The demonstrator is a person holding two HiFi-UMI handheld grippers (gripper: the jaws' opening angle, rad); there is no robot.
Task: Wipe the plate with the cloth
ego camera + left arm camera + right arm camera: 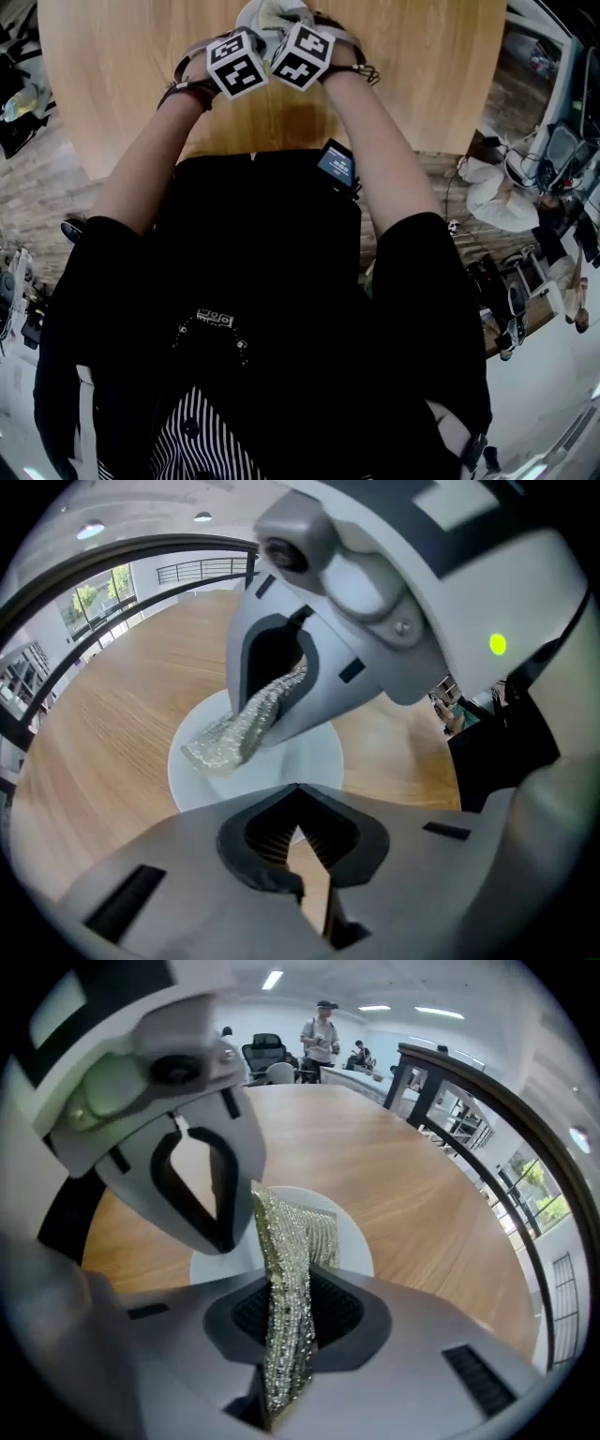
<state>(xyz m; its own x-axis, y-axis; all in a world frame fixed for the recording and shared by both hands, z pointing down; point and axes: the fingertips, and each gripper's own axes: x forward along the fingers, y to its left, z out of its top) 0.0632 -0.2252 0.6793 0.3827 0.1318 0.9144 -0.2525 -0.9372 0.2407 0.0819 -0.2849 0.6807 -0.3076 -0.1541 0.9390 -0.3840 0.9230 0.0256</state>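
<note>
Over the wooden table (103,742), the right hand-held gripper (286,1330) is clenched on the glittery silver cloth (281,1241). The cloth passes between its jaws and hangs down with its free end at the white plate (314,761), which lies flat on the table. Just beside it, the left hand-held gripper (298,794) hovers above the plate's near rim, its jaws pressed together with nothing visible between them.

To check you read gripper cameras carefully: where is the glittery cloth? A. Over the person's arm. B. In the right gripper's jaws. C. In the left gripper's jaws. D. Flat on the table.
B: the cloth is clamped in the right gripper, as that gripper's own view shows, with its free end over the plate.
</note>
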